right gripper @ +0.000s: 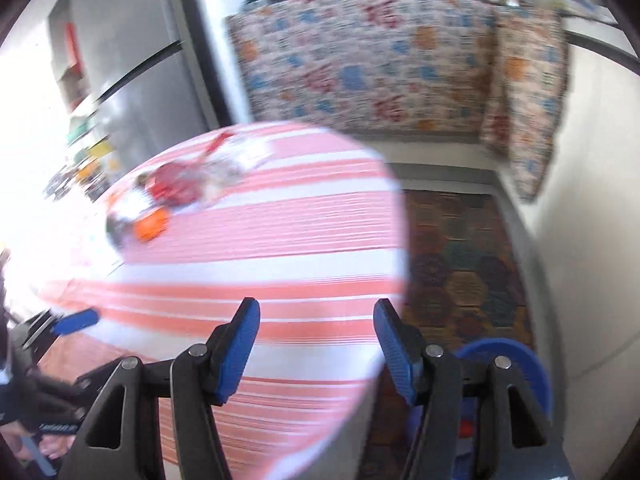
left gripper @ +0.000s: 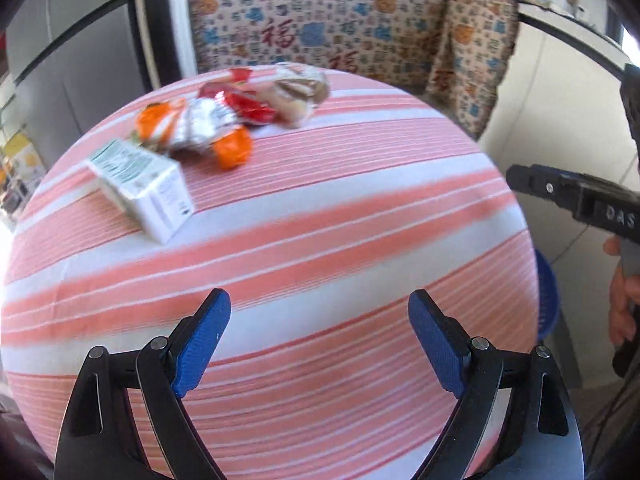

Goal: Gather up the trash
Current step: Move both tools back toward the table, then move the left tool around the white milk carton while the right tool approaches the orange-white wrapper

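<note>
Covering the round counter (left gripper: 360, 208) is a cloth of pink and white stripes, and the trash is gathered on its far left part. A white carton (left gripper: 144, 190) with green print is seen lying on its side nearest the left edge. Just beyond it, an orange and silver wrapper (left gripper: 200, 128) lies crumpled, and a red wrapper (left gripper: 244, 104) and a pale brownish packet (left gripper: 298, 92) are piled touching it, toward the far rim.

The left hand-held gripper (left gripper: 320, 340) is held over the near part of the counter with its blue pads (left gripper: 204, 344) spread wide; nothing is between them, and it is well apart from the trash. The right hand-held gripper (right gripper: 316, 348) is held at the counter's right edge, its blue pads (right gripper: 236, 356) parted about half as wide as they could be, and nothing is gripped there either. In the left wrist view, that gripper's black body (left gripper: 576, 200) is seen at the far right, with a person's fingers (left gripper: 624, 300) wrapped around the handle.

In the right wrist view, which is blurred, the trash pile (right gripper: 176, 192) is made out only as red, orange and white smears on the far left of the cloth. A blue bin (right gripper: 516, 364) stands on the floor just right of the counter, below the right gripper, beside a patterned floor mat (right gripper: 460, 264). Behind the counter, a printed cloth (left gripper: 320, 20) with red characters is hung over furniture.
</note>
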Action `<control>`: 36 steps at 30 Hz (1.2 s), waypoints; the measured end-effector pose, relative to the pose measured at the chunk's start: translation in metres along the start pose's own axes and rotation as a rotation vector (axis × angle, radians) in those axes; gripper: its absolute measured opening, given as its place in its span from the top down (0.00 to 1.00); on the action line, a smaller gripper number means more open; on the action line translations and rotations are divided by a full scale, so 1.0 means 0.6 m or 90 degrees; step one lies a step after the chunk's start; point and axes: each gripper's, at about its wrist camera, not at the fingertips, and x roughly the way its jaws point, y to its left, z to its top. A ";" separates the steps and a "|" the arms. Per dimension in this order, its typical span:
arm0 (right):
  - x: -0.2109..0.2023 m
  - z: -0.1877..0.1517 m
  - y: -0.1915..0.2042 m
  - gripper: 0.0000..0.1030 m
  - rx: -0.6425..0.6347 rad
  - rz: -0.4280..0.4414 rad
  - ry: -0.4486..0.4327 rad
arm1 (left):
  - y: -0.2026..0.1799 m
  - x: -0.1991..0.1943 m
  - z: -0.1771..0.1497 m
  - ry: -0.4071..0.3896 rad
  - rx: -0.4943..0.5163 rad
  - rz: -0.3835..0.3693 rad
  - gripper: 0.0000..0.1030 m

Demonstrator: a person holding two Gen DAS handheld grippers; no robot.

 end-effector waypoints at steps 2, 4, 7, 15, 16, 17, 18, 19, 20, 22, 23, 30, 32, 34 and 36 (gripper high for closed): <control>0.028 -0.002 0.059 0.41 -0.057 0.008 0.023 | 0.035 0.007 -0.006 0.015 -0.026 0.019 0.11; 0.051 -0.004 0.098 0.41 -0.107 -0.003 0.042 | 0.055 0.009 -0.013 0.015 -0.026 0.043 0.10; 0.084 -0.007 0.125 0.41 -0.126 -0.004 0.076 | 0.079 0.011 -0.018 0.028 -0.038 0.051 0.02; 0.101 -0.002 0.137 0.38 -0.116 -0.010 0.073 | 0.121 0.007 0.040 -0.014 -0.104 0.075 0.03; 0.100 -0.003 0.137 0.37 -0.118 -0.010 0.072 | 0.125 0.011 0.056 -0.019 -0.118 0.079 0.03; 0.103 0.000 0.139 0.37 -0.119 -0.011 0.072 | 0.128 0.020 0.074 -0.022 -0.132 0.088 0.03; 0.104 0.000 0.140 0.37 -0.121 -0.012 0.072 | 0.132 0.036 0.093 -0.019 -0.143 0.104 0.03; 0.104 0.001 0.140 0.37 -0.119 -0.012 0.072 | 0.136 0.050 0.105 -0.012 -0.156 0.123 0.03; 0.104 0.001 0.140 0.37 -0.119 -0.012 0.072 | 0.142 0.065 0.114 -0.002 -0.167 0.142 0.03; 0.104 0.002 0.138 0.37 -0.113 -0.008 0.072 | 0.156 0.078 0.118 -0.003 -0.185 0.170 0.10; 0.104 0.004 0.136 0.37 -0.109 -0.005 0.073 | 0.162 0.076 0.117 -0.012 -0.186 0.173 0.16; 0.099 0.011 0.127 0.37 -0.097 0.002 0.070 | 0.193 0.023 0.065 -0.031 -0.099 0.097 0.51; 0.097 0.013 0.124 0.37 -0.092 0.004 0.067 | 0.217 0.006 0.048 -0.028 -0.089 0.093 0.54; 0.095 0.013 0.126 0.37 -0.092 0.011 0.066 | 0.244 -0.005 0.037 -0.022 -0.098 0.070 0.55; 0.093 0.013 0.133 0.37 -0.097 0.025 0.062 | 0.264 -0.006 0.031 -0.021 -0.106 0.047 0.54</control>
